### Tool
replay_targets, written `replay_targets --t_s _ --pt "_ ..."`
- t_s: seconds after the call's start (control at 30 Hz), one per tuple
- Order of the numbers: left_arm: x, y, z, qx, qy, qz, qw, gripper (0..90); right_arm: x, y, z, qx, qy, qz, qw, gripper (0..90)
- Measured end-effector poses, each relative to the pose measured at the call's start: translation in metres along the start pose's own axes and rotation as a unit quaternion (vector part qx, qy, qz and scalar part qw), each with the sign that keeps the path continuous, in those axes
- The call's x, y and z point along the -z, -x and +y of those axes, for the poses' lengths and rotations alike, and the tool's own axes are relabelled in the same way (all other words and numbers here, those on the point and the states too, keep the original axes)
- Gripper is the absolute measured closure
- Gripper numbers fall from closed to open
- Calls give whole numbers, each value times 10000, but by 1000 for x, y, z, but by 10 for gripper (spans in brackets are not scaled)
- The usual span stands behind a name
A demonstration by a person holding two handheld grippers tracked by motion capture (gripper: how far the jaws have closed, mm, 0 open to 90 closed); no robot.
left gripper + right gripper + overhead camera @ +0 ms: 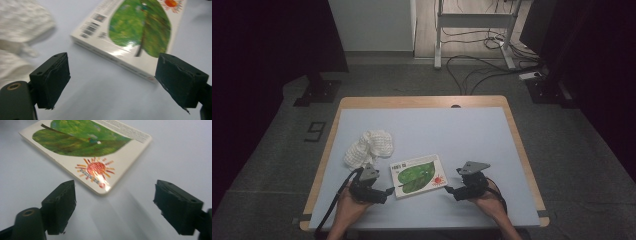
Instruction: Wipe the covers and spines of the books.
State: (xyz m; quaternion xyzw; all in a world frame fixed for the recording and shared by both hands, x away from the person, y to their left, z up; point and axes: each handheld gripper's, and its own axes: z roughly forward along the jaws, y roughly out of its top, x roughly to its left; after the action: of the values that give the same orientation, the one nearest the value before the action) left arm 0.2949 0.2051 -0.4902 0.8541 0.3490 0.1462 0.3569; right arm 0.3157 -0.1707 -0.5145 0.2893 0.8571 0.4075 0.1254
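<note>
Both my claws gape wide, nothing in them: left claw (388, 191), right claw (450, 190). Between them, just ahead, the book (419, 174) lies flat on the table (472, 135), ungripped. Beyond my left, a white cloth (369, 146). Any lifting remains undone.

A lab: floor cables (472, 70), metal desk frame (474, 30).

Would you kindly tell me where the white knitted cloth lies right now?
In the high view, the white knitted cloth lies left on the blue table, beside the leaf-covered book, beyond the left gripper.
</note>
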Motion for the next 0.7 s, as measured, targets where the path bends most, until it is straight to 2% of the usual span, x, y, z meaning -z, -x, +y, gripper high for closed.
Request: replay_targets --t_s 0.13,0.23,0.37,0.4,0.43,0.5,0.57,0.7 --pt "6 -14 2 44 38 126 9999 92 10 4 -6 -93 -83 -137 9998 122" --pt "11 -29 5 143 90 114 9998 106 18 8 -11 -170 -75 -205 9996 75" --pt "15 -48 11 204 99 259 9994 126 27 12 -21 -221 -103 -381 9990 47" --pt "16 -54 14 265 47 282 9992 124 29 13 -24 -242 -119 -423 9987 44" --pt "16 -54 14 265 47 282 9992 118 29 13 -24 -242 -119 -423 9987 44" --pt "16 -64 20 298 -66 466 9984 107 34 16 -32 -313 -192 -575 9977 44" --pt "15 -72 26 380 -127 555 9977 72 37 18 -37 -376 -203 -623 9971 47" --pt "11 -84 35 405 -217 715 9964 13 38 19 -42 -388 -273 -669 9966 58"
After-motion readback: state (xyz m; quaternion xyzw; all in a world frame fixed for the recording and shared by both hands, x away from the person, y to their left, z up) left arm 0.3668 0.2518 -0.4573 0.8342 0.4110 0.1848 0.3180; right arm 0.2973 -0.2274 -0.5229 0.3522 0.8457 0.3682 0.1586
